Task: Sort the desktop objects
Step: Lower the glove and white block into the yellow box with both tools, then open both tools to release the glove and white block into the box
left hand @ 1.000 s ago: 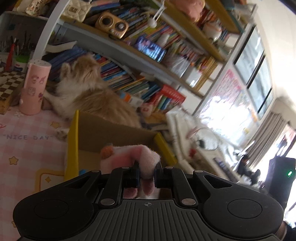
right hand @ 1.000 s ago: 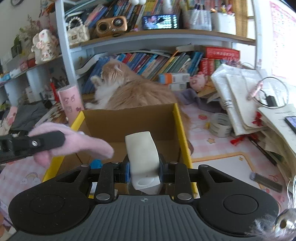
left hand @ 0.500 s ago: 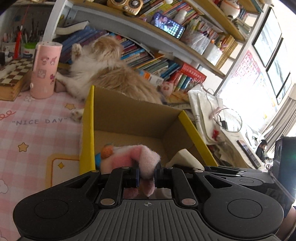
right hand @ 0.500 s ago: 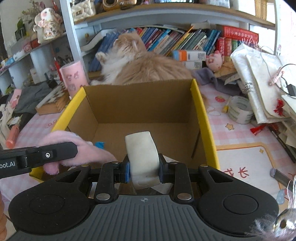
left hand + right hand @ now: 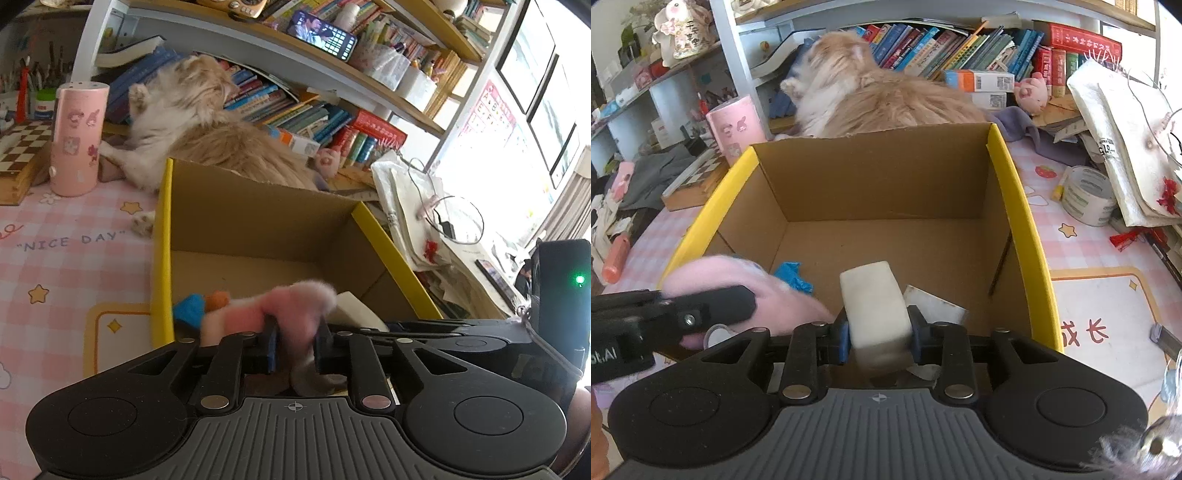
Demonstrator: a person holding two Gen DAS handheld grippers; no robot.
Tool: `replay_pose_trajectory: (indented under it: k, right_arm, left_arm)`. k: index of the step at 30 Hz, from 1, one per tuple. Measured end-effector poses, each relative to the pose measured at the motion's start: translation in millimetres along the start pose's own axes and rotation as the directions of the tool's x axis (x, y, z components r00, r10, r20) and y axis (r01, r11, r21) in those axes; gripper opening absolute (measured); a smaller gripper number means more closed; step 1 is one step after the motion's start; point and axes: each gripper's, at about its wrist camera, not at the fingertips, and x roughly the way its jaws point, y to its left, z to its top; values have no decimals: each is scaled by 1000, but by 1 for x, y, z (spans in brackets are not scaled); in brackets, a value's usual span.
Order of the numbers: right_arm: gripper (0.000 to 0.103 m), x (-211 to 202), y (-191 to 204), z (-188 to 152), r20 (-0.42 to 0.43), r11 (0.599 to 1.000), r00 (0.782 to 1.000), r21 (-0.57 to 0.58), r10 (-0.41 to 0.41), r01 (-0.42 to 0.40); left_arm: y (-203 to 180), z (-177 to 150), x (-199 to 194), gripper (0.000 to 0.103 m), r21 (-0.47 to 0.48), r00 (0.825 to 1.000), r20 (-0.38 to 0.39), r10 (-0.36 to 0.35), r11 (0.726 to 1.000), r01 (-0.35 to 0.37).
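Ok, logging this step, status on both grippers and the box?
Left gripper shut on pink plush toy. Right gripper shut on white block. Both over cardboard box. Cat behind box.

Your left gripper (image 5: pixel 293 345) is matt black plastic, pinching a fuzzy pink plush (image 5: pixel 291 306). The box (image 5: pixel 886 192) is plain matt cardboard with glossy yellow edges. Your right gripper (image 5: pixel 877 334) holds a smooth, matt white block (image 5: pixel 873 306).
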Motion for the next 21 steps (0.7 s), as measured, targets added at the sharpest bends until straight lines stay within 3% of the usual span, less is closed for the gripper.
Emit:
replay_pose_trajectory:
  k: [13, 21]
  right_arm:
    - [44, -24, -4, 6, 90, 999, 996, 45, 11, -15]
    - [44, -40, -7, -5, 111, 998, 994, 60, -1, -6]
  left_arm:
    - [-7, -1, -25, 46, -35, 995, 95, 9, 999, -6]
    - [-14, -12, -39, 48, -52, 992, 120, 42, 998, -36]
